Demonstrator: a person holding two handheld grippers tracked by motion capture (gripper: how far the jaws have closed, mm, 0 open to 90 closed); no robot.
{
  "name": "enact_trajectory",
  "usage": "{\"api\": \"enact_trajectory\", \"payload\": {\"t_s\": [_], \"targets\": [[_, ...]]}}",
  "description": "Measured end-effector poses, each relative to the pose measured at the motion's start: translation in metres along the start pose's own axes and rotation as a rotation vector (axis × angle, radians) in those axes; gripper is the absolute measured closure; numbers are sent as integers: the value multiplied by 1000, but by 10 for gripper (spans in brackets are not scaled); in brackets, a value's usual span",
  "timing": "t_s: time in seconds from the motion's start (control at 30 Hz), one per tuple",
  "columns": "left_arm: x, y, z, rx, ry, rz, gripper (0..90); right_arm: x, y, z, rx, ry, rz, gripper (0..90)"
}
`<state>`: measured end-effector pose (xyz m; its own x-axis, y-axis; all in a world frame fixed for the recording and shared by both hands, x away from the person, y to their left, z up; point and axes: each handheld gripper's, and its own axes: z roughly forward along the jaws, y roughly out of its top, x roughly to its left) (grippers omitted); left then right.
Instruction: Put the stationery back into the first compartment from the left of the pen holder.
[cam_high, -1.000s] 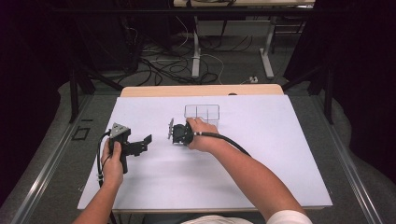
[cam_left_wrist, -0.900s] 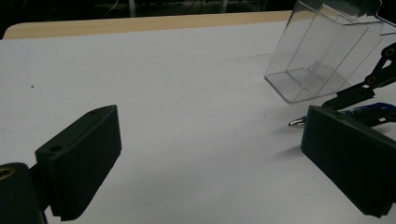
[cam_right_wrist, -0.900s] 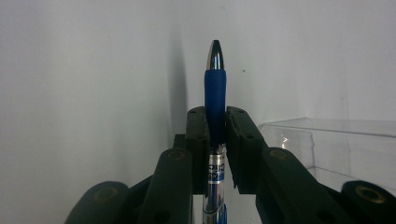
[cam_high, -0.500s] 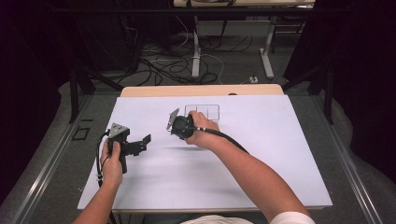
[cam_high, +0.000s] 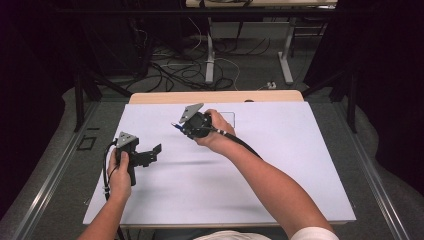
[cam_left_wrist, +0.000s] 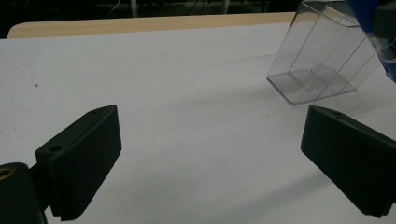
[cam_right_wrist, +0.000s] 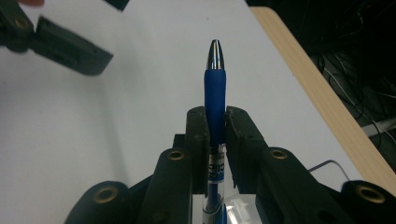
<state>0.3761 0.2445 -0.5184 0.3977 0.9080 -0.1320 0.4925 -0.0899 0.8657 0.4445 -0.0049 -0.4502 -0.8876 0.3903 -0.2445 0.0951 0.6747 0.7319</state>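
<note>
High view: right gripper (cam_high: 176, 126) raised over the white table (cam_high: 280, 165); left gripper (cam_high: 156, 151) low beside it.
Left gripper view: jaws apart, empty; clear divided organiser (cam_left_wrist: 317, 56) ahead, beyond the right-hand jaw.
Right gripper view: jaws clamped on blue pen (cam_right_wrist: 215, 100), tip projecting past them.
Advice: grip firmly, lower the pen upright into a compartment.

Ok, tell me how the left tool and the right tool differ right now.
The left tool stands wide open with nothing between its jaws; the right tool is shut on a blue pen. In the high view the left tool sits low near the white table, while the right tool is raised farther back. Both are black and hand-held.
</note>
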Motion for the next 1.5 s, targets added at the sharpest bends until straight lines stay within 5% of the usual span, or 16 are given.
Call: {"api": "enact_trajectory", "payload": {"t_s": [0.53, 0.87, 1.17, 1.5], "targets": [[0, 0, 0, 2, 0, 3, 48, -20, 6, -20, -239, -19, 188, 795], [0, 0, 0, 1, -1, 1, 48, -35, 7, -33, -380, -103, 286, 795], [0, 0, 0, 6, -5, 2, 48, -49, 4, -44, -425, -192, 298, 795], [0, 1, 0, 1, -5, 6, 48, -63, -3, -44, -417, -238, 321, 795]]}}
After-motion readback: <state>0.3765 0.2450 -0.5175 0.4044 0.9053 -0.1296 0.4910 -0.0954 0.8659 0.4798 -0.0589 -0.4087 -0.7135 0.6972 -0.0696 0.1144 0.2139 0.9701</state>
